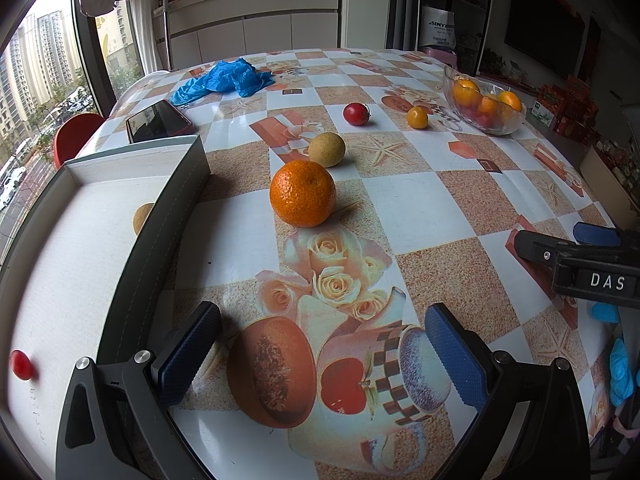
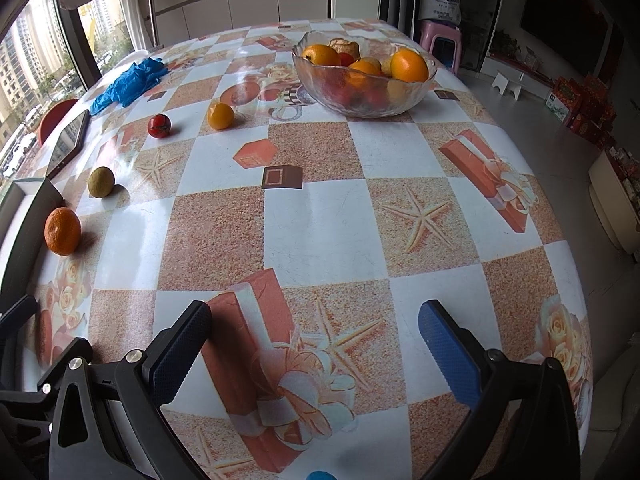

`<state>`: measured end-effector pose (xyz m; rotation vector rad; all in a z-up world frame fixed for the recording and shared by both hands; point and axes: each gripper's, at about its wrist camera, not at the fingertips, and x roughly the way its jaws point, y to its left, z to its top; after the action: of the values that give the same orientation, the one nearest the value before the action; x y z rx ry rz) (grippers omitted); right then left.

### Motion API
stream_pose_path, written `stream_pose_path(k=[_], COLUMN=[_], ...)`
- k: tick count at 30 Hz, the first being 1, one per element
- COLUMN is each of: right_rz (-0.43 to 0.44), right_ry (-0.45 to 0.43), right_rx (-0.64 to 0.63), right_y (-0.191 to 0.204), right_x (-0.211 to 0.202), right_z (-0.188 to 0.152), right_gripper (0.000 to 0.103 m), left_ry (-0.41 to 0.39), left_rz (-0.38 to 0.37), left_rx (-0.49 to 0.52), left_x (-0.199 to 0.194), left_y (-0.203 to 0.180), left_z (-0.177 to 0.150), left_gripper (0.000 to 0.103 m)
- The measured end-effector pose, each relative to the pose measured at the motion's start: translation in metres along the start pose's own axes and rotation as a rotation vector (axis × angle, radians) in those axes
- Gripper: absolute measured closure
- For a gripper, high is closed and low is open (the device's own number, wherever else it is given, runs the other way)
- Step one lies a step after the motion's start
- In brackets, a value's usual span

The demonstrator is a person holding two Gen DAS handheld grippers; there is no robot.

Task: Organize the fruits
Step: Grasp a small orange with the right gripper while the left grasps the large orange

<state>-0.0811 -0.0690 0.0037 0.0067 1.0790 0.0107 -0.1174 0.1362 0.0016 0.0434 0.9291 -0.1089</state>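
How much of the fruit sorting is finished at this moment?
Done: a red tomato and a brownish fruit lie in the white box. In hand: nothing; the left gripper and right gripper are open. Left on the table: mandarin, greenish-brown fruit, tomato, small orange fruit.

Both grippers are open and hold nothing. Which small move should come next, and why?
Probably ease the left gripper forward toward the mandarin. It lies loose on the table, straight ahead of the open fingers and nearest to them, beside the tray that already holds two fruits.
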Motion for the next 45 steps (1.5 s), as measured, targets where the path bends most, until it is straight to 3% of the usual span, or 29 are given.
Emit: stream_pose_path(k=[4, 9, 13, 17, 21, 23, 25, 26, 31, 37, 42, 44, 45], right_rz=[0.047, 0.055, 0.031, 0.048, 0.058, 0.060, 0.071, 0.081, 0.180, 0.224, 0.259, 0.268, 0.273], right_ry=[0.032, 0.008, -0.047, -0.092, -0.106, -0.120, -0.133, -0.136, -0.142, -0.135, -0.125, -0.119, -0.113], right_rx=[0.005, -0.021, -0.087, -0.092, -0.083, -0.094, -0.099, -0.097, -0.043, -0.042, -0.023, -0.010, -0.001], right_y=[0.009, 0.036, 0.060, 0.071, 0.076, 0.079, 0.079, 0.077, 0.055, 0.034, 0.017, 0.010, 0.007], right_x=[0.009, 0.025, 0.036, 0.044, 0.052, 0.054, 0.054, 0.054, 0.040, 0.014, -0.004, -0.010, -0.012], right_z=[0.022, 0.053, 0.073, 0.093, 0.109, 0.113, 0.115, 0.115, 0.103, 0.075, 0.046, 0.035, 0.029], right_gripper=[0.000, 0.002, 0.011, 0.029, 0.035, 0.046, 0.064, 0.079, 0.079, 0.079, 0.080, 0.080, 0.080], left_ry=[0.007, 0.012, 0.012, 0.011, 0.011, 0.014, 0.020, 0.022, 0.017, -0.018, 0.005, 0.021, 0.043], left_rz=[-0.006, -0.009, -0.011, -0.011, -0.011, -0.011, -0.012, -0.010, 0.002, 0.003, 0.024, 0.005, -0.007], left_rx=[0.007, 0.012, 0.016, 0.015, 0.015, 0.016, 0.015, 0.014, 0.004, -0.011, -0.014, -0.034, -0.042], left_x=[0.002, 0.004, 0.006, 0.006, 0.006, 0.006, 0.007, 0.008, 0.010, 0.015, 0.032, 0.037, 0.041], left_y=[0.000, 0.000, 0.000, 0.000, 0.000, 0.000, 0.000, 0.000, 0.002, 0.000, -0.003, -0.001, 0.001], left_z=[0.003, 0.006, 0.008, 0.008, 0.008, 0.009, 0.012, 0.013, 0.028, 0.057, 0.071, 0.074, 0.074], left_gripper=[0.001, 0.001, 0.001, 0.001, 0.001, 0.001, 0.001, 0.001, 0.001, 0.001, 0.002, 0.015, 0.031])
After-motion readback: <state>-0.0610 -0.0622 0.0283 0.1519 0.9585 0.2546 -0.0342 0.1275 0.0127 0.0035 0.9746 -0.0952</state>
